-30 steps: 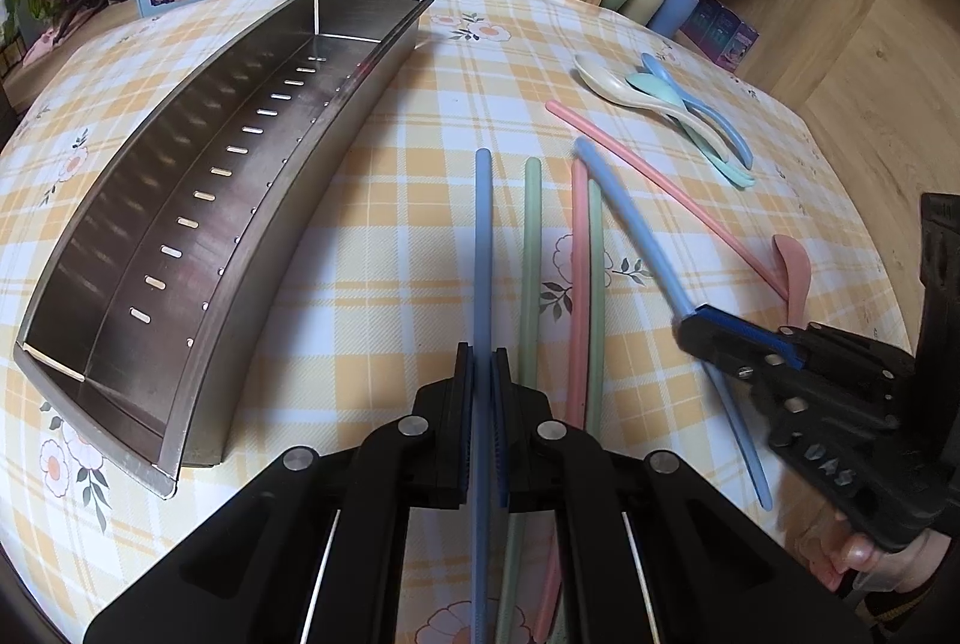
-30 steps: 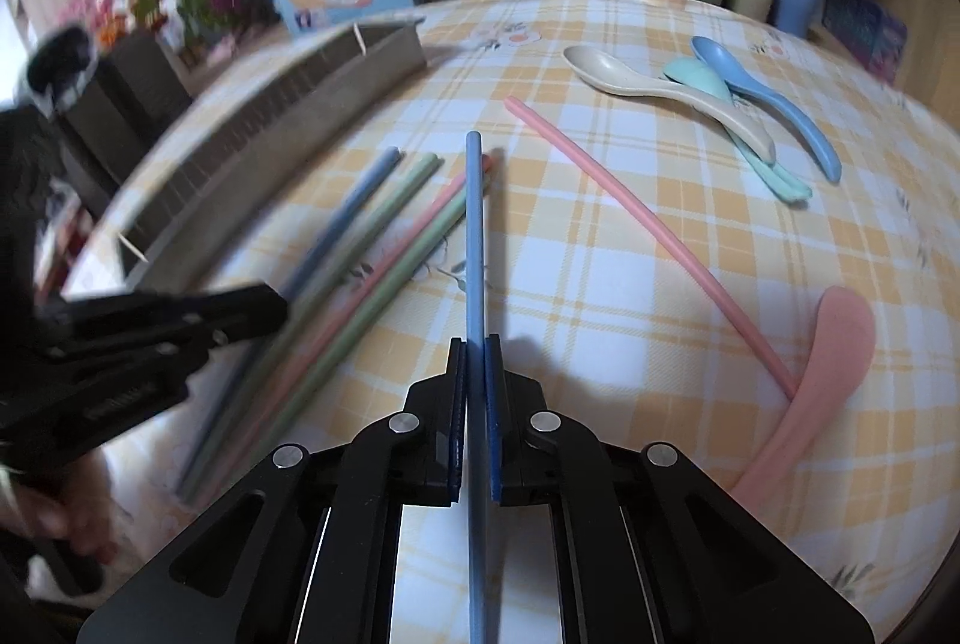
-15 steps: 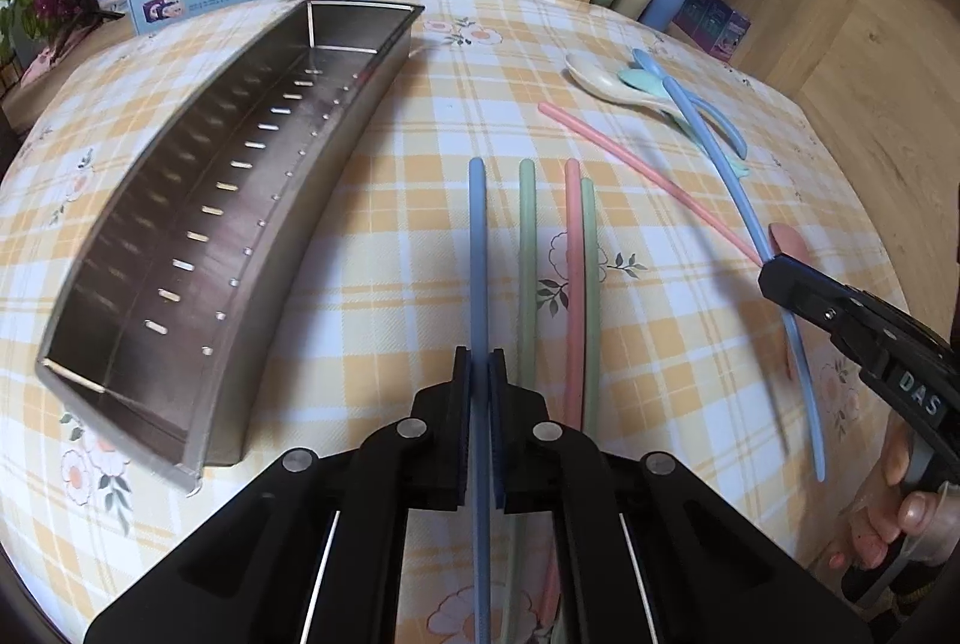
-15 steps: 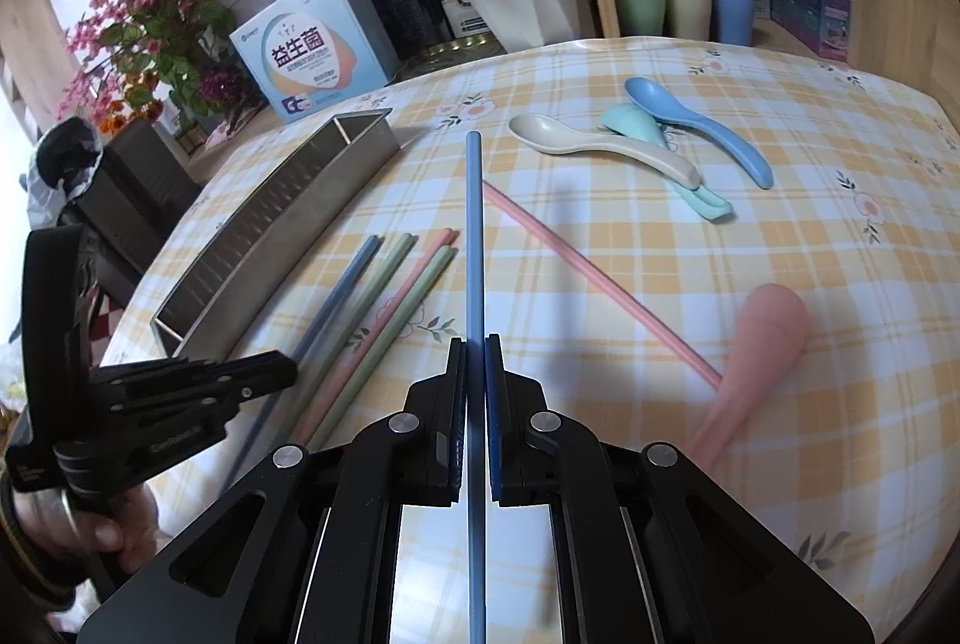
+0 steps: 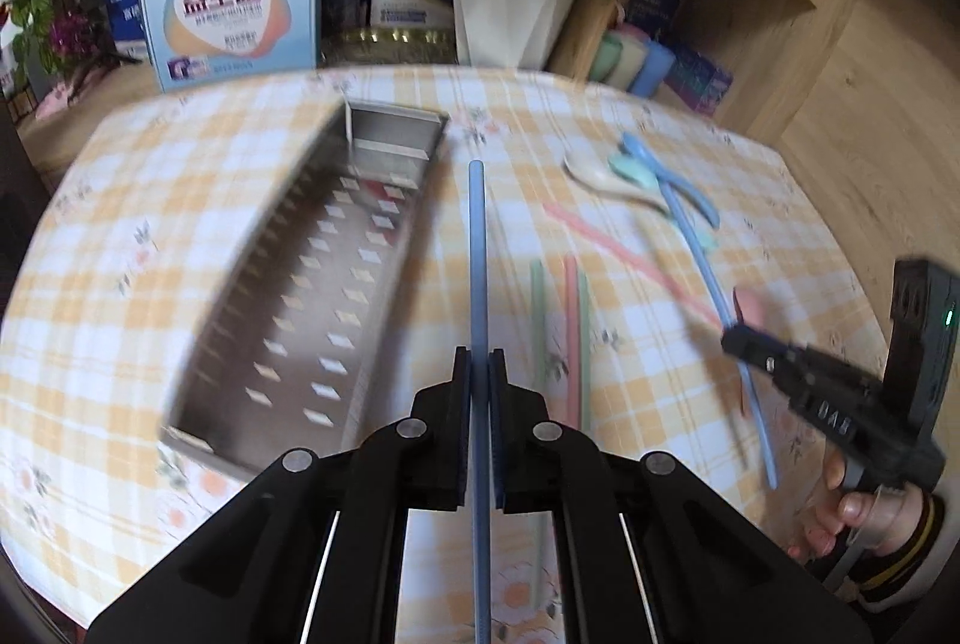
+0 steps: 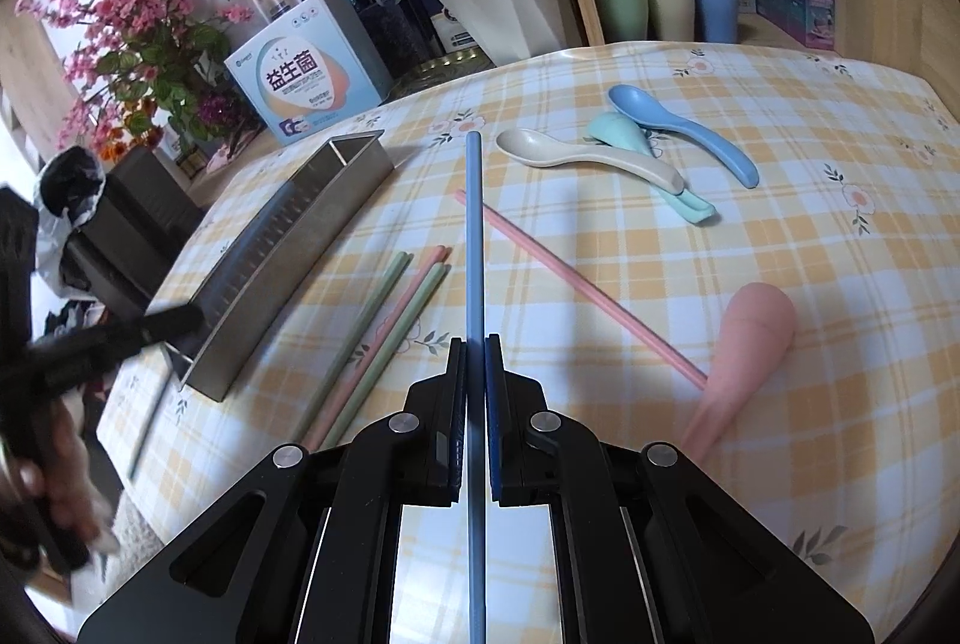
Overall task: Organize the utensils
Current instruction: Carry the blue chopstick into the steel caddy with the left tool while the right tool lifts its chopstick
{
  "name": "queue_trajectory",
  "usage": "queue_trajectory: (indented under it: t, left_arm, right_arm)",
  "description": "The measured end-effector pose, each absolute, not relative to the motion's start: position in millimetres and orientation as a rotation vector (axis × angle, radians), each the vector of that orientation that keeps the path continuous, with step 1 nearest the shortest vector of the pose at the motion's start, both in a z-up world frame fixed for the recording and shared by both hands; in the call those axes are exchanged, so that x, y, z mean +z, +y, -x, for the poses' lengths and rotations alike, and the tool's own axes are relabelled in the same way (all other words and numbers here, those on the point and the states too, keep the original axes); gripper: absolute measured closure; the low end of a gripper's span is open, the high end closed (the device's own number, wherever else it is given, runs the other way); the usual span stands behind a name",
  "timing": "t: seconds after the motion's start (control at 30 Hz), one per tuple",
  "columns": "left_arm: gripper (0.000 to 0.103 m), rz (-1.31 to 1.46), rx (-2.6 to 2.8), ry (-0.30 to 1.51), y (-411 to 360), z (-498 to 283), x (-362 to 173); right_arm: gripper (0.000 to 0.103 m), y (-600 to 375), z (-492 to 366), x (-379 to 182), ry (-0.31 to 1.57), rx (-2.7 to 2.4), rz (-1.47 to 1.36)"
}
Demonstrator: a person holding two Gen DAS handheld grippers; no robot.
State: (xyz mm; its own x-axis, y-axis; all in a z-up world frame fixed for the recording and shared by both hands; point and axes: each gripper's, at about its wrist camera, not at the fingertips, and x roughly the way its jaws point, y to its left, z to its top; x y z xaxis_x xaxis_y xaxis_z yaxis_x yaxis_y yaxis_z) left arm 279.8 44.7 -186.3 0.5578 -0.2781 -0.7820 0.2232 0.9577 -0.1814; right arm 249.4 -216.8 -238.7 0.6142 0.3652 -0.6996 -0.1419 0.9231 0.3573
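Left gripper is pinched on a blue chopstick; the stick sits in the slot between the pads and runs straight ahead, long axis on the camera axis, far tip ending beside the far right corner of the steel tray. Its near end is cut off by the bottom of the frame. Whole left view is motion-blurred, so whether the stick is clear of the cloth is hard to tell.

Right gripper is clamped on a second blue chopstick, same layout: centred between the pads, pointing dead ahead, tip near the cream spoon, near end out of frame. It crosses above the lone pink chopstick, which lies diagonally on the checked tablecloth.

Two green and one pink chopstick lie bundled on the cloth between the tray and the held stick, pointing up-right; their near ends are hidden behind the gripper body. Teal spoon is partly under the cream one; blue spoon lies just beyond, touching or not unclear. Pink spoon lies at right, handle end hidden by the gripper.

In the right view the left gripper shows only as a dark blur at the left edge. Behind the table: a white box, flower pot, three cups on the shelf.
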Motion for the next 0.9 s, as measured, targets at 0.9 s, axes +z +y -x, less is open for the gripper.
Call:
queue_trajectory:
  t: [0.9]
  left_arm:
    - [0.097, -0.035, -0.190, 1.146, 85, -425, -246]
  right_arm:
    - [0.097, -230, -267, -250, 0.924, 0.237, -0.304]
